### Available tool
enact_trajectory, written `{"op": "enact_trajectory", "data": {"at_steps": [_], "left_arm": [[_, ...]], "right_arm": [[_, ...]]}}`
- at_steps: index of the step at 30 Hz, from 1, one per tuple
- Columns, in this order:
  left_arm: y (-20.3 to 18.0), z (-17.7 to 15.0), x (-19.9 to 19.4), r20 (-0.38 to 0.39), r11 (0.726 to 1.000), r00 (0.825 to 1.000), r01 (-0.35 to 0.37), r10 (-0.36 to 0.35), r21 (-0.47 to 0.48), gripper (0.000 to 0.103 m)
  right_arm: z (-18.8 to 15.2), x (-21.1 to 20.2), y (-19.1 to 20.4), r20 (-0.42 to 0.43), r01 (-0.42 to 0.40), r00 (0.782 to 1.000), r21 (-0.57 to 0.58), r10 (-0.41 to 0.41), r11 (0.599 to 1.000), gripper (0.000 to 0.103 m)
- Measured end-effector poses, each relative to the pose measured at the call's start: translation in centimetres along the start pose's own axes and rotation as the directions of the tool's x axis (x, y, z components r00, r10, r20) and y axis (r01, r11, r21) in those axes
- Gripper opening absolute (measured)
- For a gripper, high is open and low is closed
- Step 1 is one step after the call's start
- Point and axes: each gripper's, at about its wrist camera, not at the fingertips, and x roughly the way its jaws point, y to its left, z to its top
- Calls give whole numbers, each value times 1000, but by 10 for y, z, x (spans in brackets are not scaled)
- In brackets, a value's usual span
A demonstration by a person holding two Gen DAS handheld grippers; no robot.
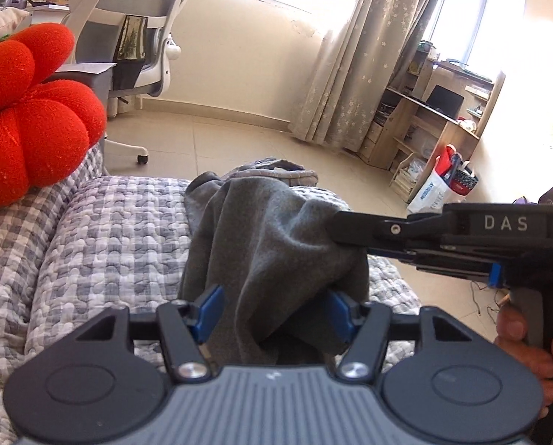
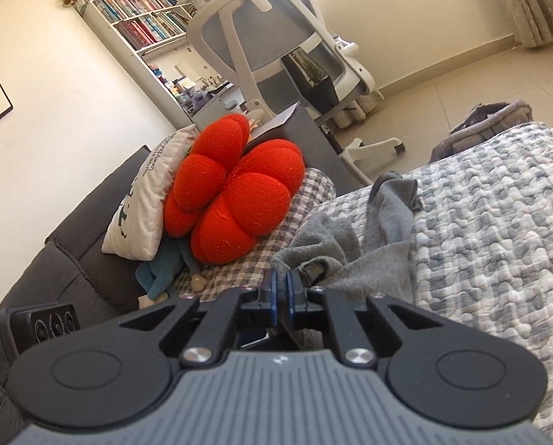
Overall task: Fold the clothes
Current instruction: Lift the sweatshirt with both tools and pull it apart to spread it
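right gripper (image 2: 281,289) pinched tight on the grey garment (image 1: 272,244), which hangs bunched above the checked quilt (image 1: 102,230). left gripper (image 1: 272,311) spread wide, cloth draped between its fingers, nothing clamped. risk: that single pinch slips and the bundle drops off the far edge at 12 o'clock. bags (image 1: 443,185) at 2 o'clock, contents unclear

Red cushion (image 2: 235,193) against white pillow (image 2: 146,200) — office chair (image 2: 272,37) behind.
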Motion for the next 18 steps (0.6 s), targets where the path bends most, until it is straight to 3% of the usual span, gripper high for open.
{"op": "enact_trajectory", "data": {"at_steps": [5,9,10,11,13,18], "left_arm": [[26,-5,-3,-40,996,996,-85,84,-34,61],[48,-8,-12,-50,987,990,-139,135,-86,61],[52,-8,-13,-53,984,988,-150,145,-96,61],[56,-8,-15,-54,982,987,-158,153,-107,61],[62,-8,-18,-54,978,985,-168,162,-124,61],[68,-8,-24,-33,973,984,-177,174,-146,61]], "right_arm": [[-4,19,7,-54,-68,996,4,68,998,12],[-8,26,22,-61,-35,998,-89,30,995,18],[-9,26,23,-56,-28,998,-100,23,995,27],[-9,26,24,-50,-21,999,-111,16,994,44],[-9,25,23,-36,-7,999,-118,3,993,57],[-5,24,10,8,94,996,-108,-94,990,59]]}}
